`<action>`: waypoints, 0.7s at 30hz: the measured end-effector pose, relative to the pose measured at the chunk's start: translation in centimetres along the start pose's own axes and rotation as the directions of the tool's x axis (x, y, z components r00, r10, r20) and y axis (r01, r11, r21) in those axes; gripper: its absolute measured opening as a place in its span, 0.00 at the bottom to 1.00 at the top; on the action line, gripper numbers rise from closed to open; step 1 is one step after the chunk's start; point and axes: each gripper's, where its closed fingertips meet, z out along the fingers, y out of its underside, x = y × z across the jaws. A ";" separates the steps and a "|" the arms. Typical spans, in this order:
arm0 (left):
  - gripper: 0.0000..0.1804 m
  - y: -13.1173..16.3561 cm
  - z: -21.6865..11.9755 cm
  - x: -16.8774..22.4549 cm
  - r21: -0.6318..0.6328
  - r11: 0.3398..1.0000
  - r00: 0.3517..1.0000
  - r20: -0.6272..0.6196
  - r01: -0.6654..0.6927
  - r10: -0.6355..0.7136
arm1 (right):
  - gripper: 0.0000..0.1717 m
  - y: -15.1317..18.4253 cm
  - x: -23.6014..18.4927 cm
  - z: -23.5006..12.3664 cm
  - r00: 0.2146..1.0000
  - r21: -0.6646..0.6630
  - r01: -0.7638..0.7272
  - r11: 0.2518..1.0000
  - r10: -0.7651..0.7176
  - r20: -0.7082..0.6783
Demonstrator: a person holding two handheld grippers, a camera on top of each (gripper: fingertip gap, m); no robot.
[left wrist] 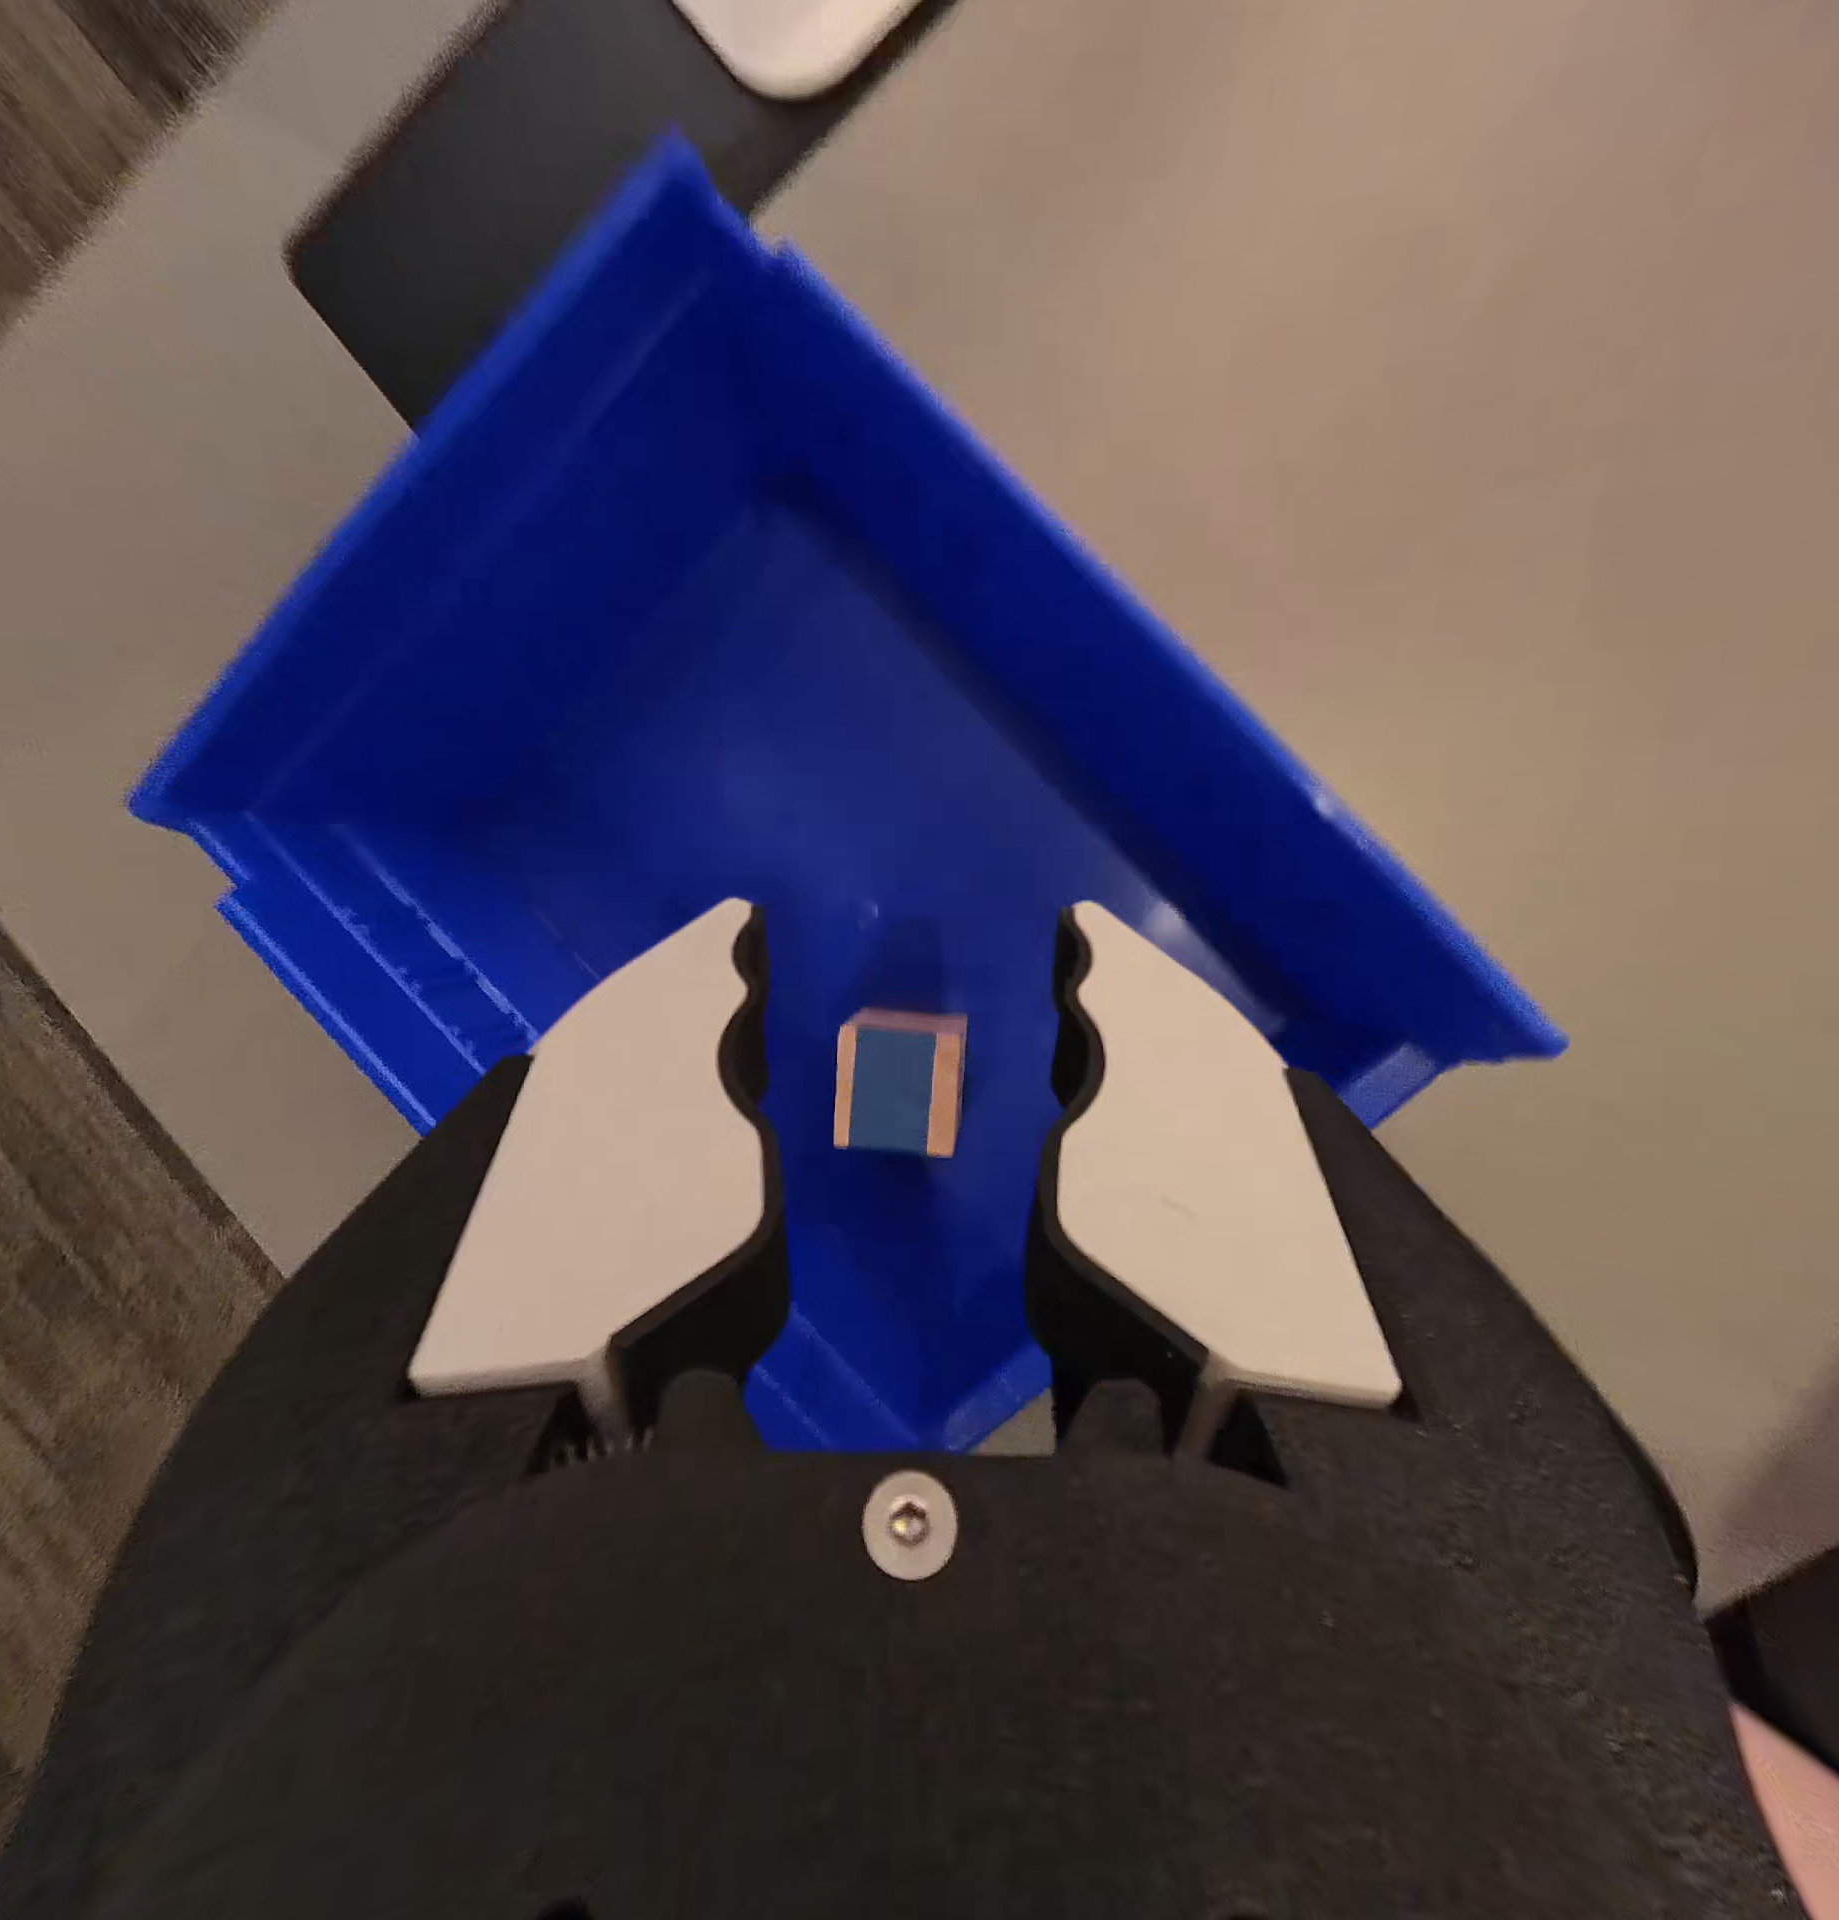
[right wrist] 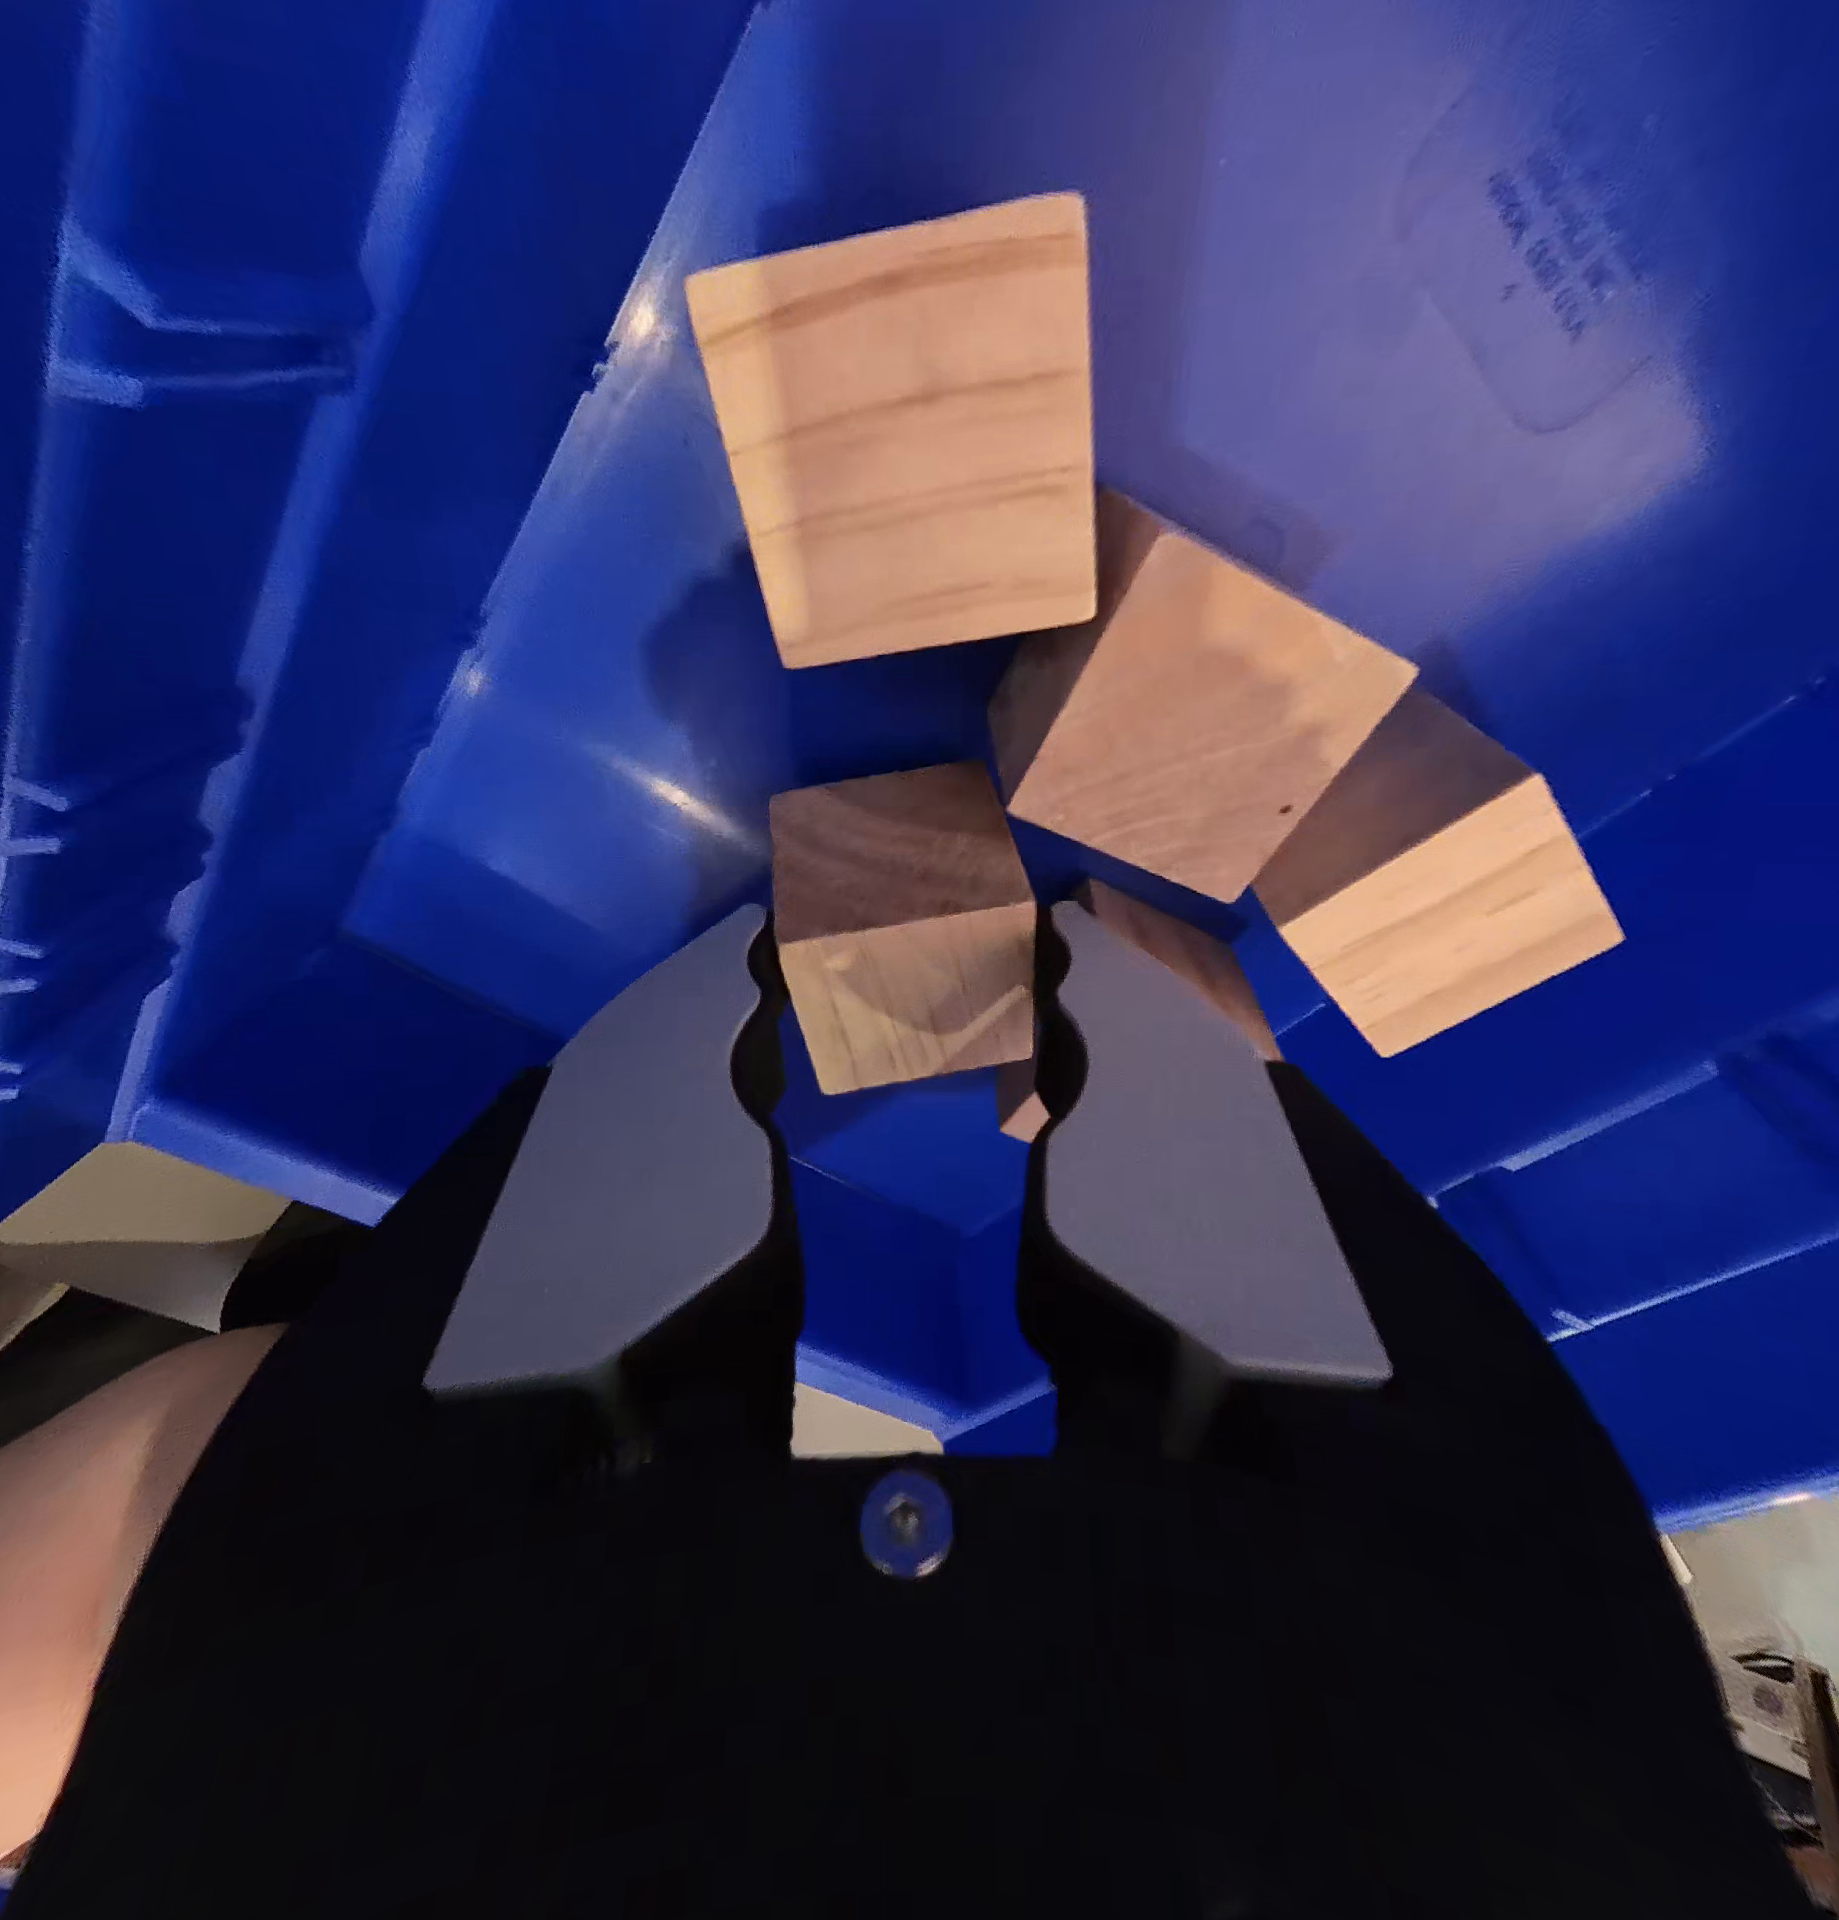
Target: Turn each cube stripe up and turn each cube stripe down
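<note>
the left tool (left wrist: 907, 1039) hangs released above a blue bin (left wrist: 603, 582) on the table (left wrist: 1414, 416), and a small cube (left wrist: 899, 1081) with a blue stripe facing up lies on the bin floor between its fingers, clear of both. the right tool (right wrist: 907, 997) is clenched on a plain wooden cube (right wrist: 904, 935) (both pads press its sides) low inside a second blue bin (right wrist: 479, 623), with three more wooden cubes (right wrist: 1195, 717) just beyond and to the right.
</note>
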 end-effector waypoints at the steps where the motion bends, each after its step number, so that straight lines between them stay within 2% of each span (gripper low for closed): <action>1: 0.30 1.1 0.5 0.1 -0.050 0.999 1.000 -0.023 -0.007 0.006 | 0.28 -0.1 0.0 -0.1 1.000 0.012 0.002 1.000 -0.002 -0.002; 3: 0.31 3.6 1.6 0.5 -0.172 0.985 0.997 -0.074 -0.007 -0.006 | 0.29 -0.4 0.3 -0.6 1.000 0.048 0.005 0.999 -0.004 -0.020; 5: 0.33 6.3 2.6 0.2 -0.315 0.949 0.997 -0.074 0.009 -0.033 | 0.30 -0.7 0.3 -1.4 0.999 0.094 0.007 0.996 -0.004 -0.032; 8: 0.34 8.4 3.9 0.1 -0.436 0.900 0.995 -0.083 0.011 -0.053 | 0.32 -0.9 0.4 -2.7 0.998 0.154 0.016 0.988 -0.007 -0.055; 14: 0.37 10.0 6.0 -0.8 -0.545 0.838 0.996 -0.053 0.032 -0.072 | 0.32 -0.3 0.6 -3.7 0.997 0.181 0.022 0.983 -0.007 -0.083; 21: 0.34 12.2 7.5 -0.8 -0.633 0.773 0.987 -0.083 0.053 -0.136 | 0.31 0.0 0.8 -3.6 0.996 0.170 0.026 0.985 -0.011 -0.087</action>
